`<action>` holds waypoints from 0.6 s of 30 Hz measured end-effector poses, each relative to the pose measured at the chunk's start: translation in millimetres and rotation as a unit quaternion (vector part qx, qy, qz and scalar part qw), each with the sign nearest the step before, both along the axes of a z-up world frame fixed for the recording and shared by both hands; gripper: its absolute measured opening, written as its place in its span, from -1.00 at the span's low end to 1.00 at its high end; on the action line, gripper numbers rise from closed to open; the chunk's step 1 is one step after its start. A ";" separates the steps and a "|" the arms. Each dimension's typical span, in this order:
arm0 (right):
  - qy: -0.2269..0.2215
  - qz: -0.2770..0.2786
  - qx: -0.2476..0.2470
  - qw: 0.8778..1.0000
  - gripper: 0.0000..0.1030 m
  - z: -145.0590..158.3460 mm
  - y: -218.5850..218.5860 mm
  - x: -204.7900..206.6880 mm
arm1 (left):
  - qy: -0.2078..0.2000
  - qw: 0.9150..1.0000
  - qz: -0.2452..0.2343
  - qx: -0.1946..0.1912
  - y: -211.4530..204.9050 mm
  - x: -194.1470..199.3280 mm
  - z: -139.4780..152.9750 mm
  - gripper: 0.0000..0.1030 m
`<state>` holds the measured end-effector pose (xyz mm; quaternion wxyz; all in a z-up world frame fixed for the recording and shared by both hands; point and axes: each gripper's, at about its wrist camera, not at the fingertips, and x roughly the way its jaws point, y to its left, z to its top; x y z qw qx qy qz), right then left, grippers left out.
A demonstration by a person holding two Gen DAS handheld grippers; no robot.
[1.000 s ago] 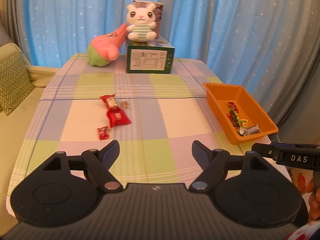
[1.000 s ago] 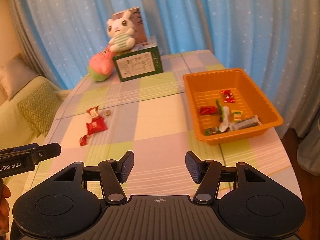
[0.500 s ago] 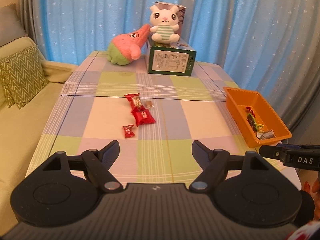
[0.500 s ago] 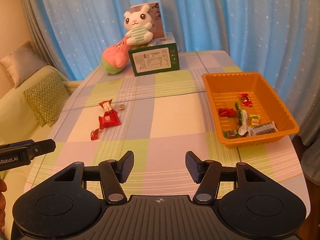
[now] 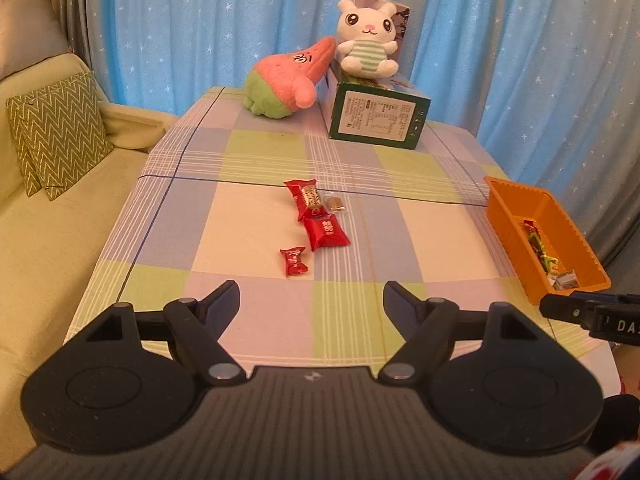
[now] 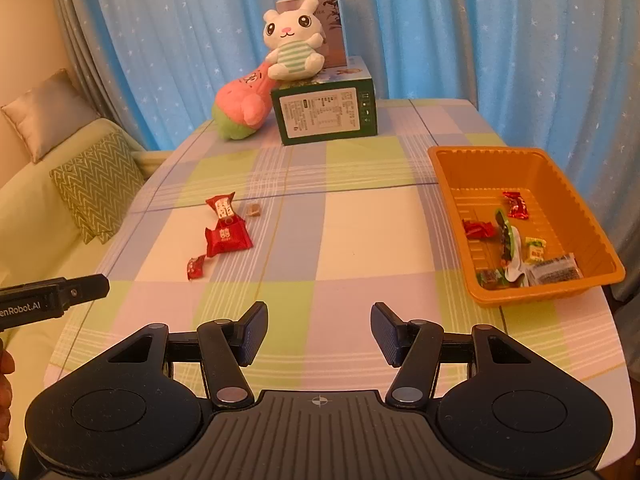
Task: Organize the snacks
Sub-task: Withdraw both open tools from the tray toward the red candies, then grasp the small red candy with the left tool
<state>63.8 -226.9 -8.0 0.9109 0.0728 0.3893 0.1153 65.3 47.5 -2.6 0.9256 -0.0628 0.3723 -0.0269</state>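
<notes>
While both claws hang above the near edge of a bench covered in a pastel checked cloth, neither one holds anything. At far left sits a pale green sofa with a zigzag-patterned cushion. The left claw has its two dark fingers spread wide apart with only cloth showing between them. Beyond it, near the middle of the bench, lies a small cluster of snacks: a little red candy closest, a red packet just behind it, a long red wrapper touching that packet, and a tiny brown sweet just beside the wrapper. At the far end of the bench, a pink and green plush toy leans against a green box, and a white rabbit toy sits on top of the box. The right claw also has its fingers apart, less widely, with nothing between them. On the right side of the bench stands an orange tray holding several wrapped snacks. Blue star-speckled curtains hang behind everything.
</notes>
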 end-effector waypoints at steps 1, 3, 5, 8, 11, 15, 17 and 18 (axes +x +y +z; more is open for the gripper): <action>0.000 -0.001 0.000 1.000 0.11 -1.3 0.7 2.3 | 0.001 1.000 0.002 0.001 1.8 2.6 -2.0 0.48; 0.001 -0.001 0.000 1.000 0.11 -4.3 2.5 7.3 | 0.006 1.000 0.004 0.000 5.2 8.8 -7.1 0.47; 0.004 0.001 -0.002 1.000 0.11 -8.3 4.4 13.0 | 0.010 1.000 0.004 0.003 7.1 15.5 -11.8 0.44; 0.008 0.004 -0.005 1.000 0.11 -15.3 7.1 21.5 | 0.016 1.000 0.003 0.003 9.6 27.8 -19.5 0.39; 0.011 0.004 -0.005 1.000 0.11 -21.4 9.3 30.7 | 0.023 1.000 0.003 0.000 11.9 40.2 -27.4 0.37; 0.016 0.006 -0.005 1.000 0.11 -30.4 14.4 46.0 | 0.033 0.999 -0.001 0.002 13.7 55.7 -40.2 0.32; 0.020 0.006 -0.005 1.000 0.11 -35.2 17.1 54.5 | 0.037 0.999 -0.002 0.000 15.3 63.8 -47.3 0.31; 0.021 0.006 -0.006 1.000 0.11 -37.9 18.4 58.4 | 0.040 0.999 -0.002 -0.001 16.5 68.2 -50.8 0.31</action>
